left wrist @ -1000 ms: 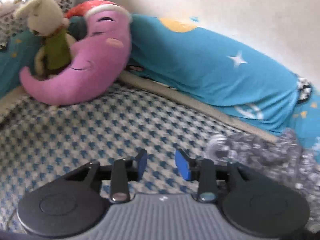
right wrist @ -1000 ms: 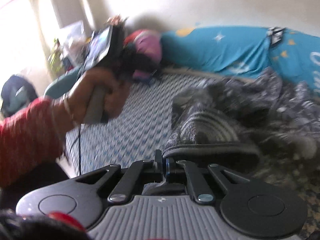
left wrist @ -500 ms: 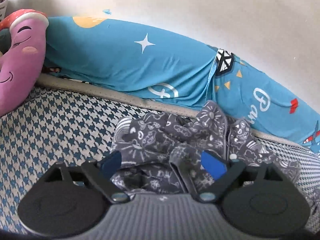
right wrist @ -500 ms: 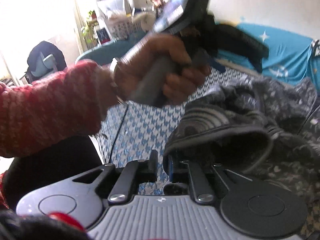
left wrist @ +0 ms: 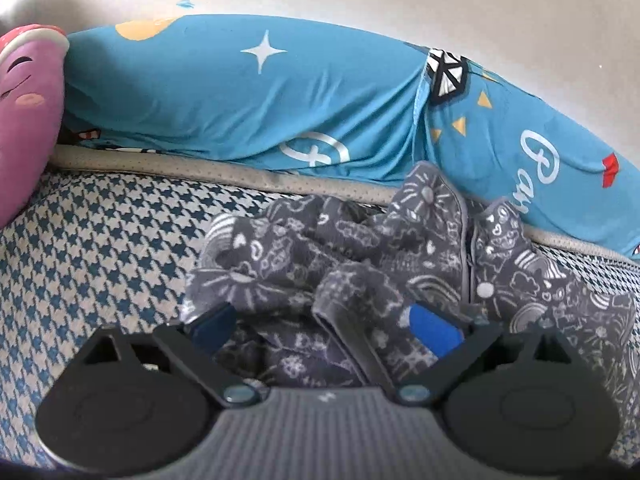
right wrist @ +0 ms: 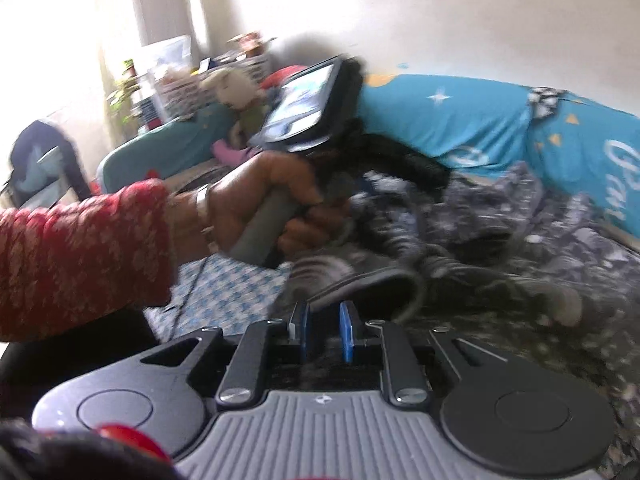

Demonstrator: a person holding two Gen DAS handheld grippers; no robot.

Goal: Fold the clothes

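A crumpled grey garment (left wrist: pixel 360 248) with white doodle print lies on the houndstooth bed cover (left wrist: pixel 100 248). My left gripper (left wrist: pixel 322 328) is open wide, low over the heap, and a ribbed band of the garment rises between its blue pads (left wrist: pixel 434 330). In the right wrist view the same garment (right wrist: pixel 500 240) is spread to the right. My right gripper (right wrist: pixel 325 336) is open by a narrow gap, with the garment's ribbed hem (right wrist: pixel 360 284) just beyond its tips. A hand (right wrist: pixel 256 200) in a red sleeve (right wrist: pixel 80 252) holds the left gripper's handle over the cloth.
A long blue bolster (left wrist: pixel 248 92) with stars and lettering lines the wall behind the garment. A purple moon plush (left wrist: pixel 24 120) sits at the left. In the right wrist view a beige plush (right wrist: pixel 236 92), cluttered shelves (right wrist: pixel 172 68) and a chair (right wrist: pixel 40 168) stand at the far left.
My left gripper swung right from the plush toys to the garment and opened wider. My right gripper, shut on the ribbed hem a second ago, has opened and let it go.
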